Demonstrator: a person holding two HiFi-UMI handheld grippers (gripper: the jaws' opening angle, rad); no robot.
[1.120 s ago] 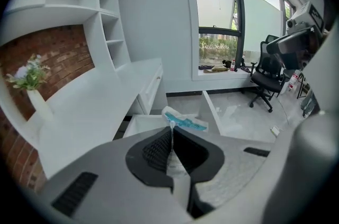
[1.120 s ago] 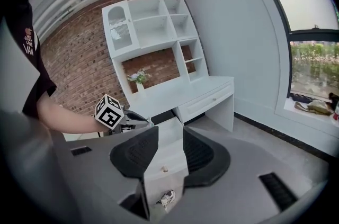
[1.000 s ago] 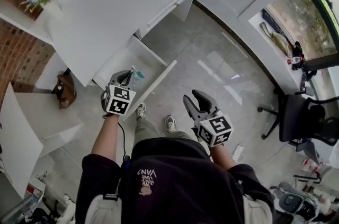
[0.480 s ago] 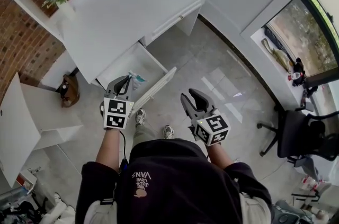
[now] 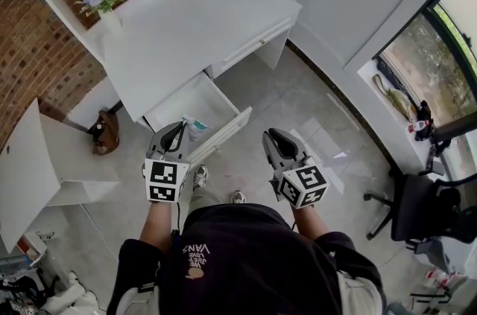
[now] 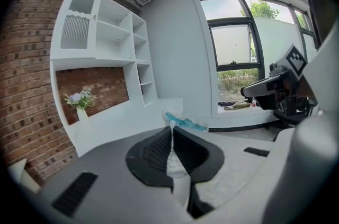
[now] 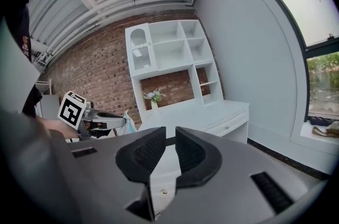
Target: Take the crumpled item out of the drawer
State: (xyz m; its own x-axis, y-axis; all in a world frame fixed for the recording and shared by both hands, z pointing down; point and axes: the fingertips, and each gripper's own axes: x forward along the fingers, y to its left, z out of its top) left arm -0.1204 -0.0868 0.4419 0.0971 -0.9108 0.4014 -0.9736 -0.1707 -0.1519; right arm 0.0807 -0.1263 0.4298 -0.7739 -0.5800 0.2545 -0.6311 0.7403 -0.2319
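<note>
1. White desk (image 5: 186, 30) stands with its drawer (image 5: 223, 133) open.
2. Left gripper (image 5: 177, 135) pinches the crumpled item (image 5: 195, 129), apparently clear above the drawer.
3. Right gripper (image 5: 277, 140) is empty, its jaws just closing to a slit.
4. Next: carry it away and set it down.

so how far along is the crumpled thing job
Done: the drawer stands open and the left gripper is shut on the crumpled item, which looks lifted clear of it. In hand: that pinch. The right gripper holds nothing; its jaws have just been closing. Left: probably setting the item down somewhere, perhaps shutting the drawer.
</note>
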